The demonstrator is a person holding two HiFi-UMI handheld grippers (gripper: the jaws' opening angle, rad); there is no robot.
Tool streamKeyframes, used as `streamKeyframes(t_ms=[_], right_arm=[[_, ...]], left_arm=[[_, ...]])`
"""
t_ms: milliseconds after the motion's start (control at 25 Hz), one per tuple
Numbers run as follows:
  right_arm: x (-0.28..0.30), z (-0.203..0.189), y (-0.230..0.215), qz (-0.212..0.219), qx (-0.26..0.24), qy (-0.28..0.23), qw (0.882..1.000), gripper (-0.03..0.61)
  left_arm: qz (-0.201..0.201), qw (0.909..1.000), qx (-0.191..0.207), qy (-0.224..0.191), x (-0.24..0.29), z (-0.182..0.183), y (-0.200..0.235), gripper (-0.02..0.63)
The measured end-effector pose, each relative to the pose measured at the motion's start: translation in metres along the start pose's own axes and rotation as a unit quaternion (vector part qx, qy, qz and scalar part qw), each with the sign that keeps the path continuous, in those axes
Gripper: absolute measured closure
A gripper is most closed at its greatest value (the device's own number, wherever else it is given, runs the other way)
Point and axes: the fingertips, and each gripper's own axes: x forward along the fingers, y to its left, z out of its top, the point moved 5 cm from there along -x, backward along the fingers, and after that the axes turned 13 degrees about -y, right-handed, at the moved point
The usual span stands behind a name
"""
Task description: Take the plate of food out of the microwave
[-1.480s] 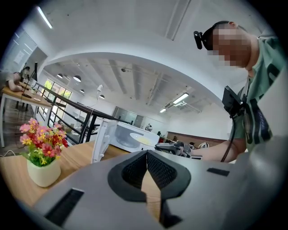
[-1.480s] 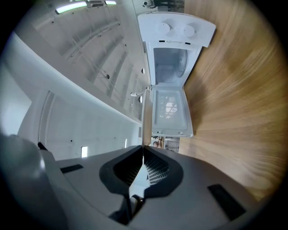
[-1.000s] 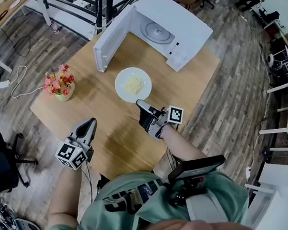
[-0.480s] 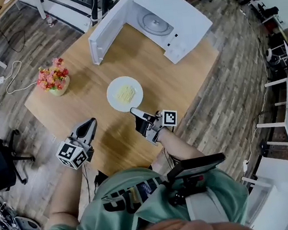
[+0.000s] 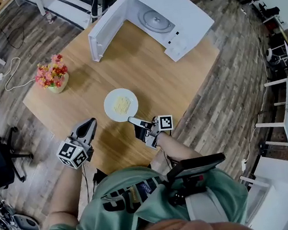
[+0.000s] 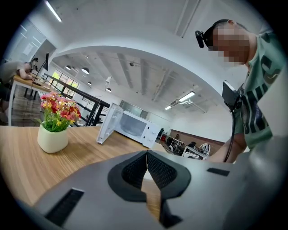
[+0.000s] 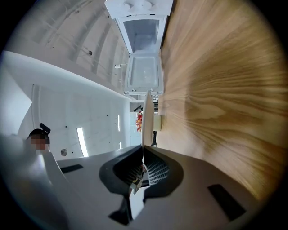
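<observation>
A white plate with yellow food hangs a little above the wooden table, near its front edge. My right gripper is shut on the plate's near rim. In the right gripper view the plate shows edge-on, running out from the shut jaws. The white microwave stands at the table's far end with its door swung open and its glass turntable bare. My left gripper hovers left of the plate, apart from it. Its jaws are shut on nothing.
A white pot of red and yellow flowers stands at the table's left corner. Wooden floor surrounds the table, with desks, chairs and cables around. The open microwave and the flower pot show ahead in the left gripper view.
My right gripper has drawn the plate away from the microwave, toward me and the table's front, and lower. The left gripper has stayed nearly where it was.
</observation>
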Motion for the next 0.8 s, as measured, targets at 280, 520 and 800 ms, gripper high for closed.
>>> streamKeyframes(t_ms=[280, 520, 800], right_arm=[[-0.002, -0.01, -0.019, -0.013, 0.007, 0.016, 1.0, 0.561], [-0.007, -0.015, -0.041, -0.04, 0.01, 0.027, 0.999, 0.561], [-0.017, -0.019, -0.065, -0.082, 0.009, 0.044, 0.996, 0.561]], left_arm=[[0.005, 1.0, -0.005, 0.005, -0.004, -0.007, 0.003, 0.609], [0.007, 0.9999, -0.007, 0.007, -0.004, -0.01, 0.007, 0.609], [0.008, 0.9999, -0.008, 0.008, -0.004, -0.01, 0.007, 0.609]])
